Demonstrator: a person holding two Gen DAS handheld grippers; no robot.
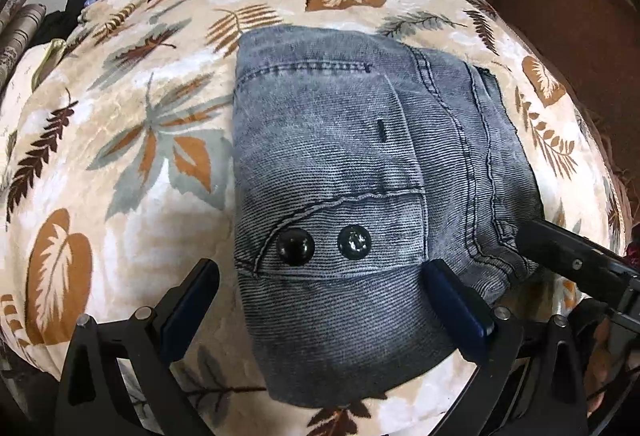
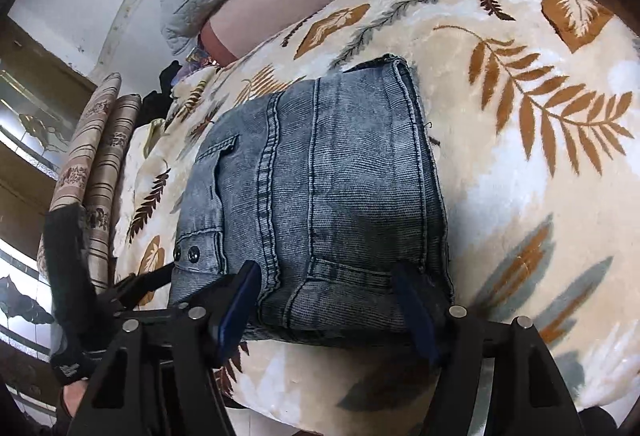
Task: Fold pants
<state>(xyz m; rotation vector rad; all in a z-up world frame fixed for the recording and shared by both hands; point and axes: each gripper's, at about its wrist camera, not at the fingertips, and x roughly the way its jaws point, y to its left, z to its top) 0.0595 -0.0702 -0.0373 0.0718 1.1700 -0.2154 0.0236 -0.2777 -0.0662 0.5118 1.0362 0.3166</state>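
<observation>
no readable text, labels, brands or numbers, none on the folded pants (image 1: 360,164)

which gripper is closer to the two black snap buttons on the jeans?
Left. The left gripper sits open just below the buttons; the right gripper straddles the folded jeans edge farther off.

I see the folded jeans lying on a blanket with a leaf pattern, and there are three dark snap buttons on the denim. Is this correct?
Not quite: the folded jeans show two dark snap buttons, not three. The left wrist view shows them clearly, side by side. The rest holds: the jeans lie on the leaf-pattern blanket.
</observation>
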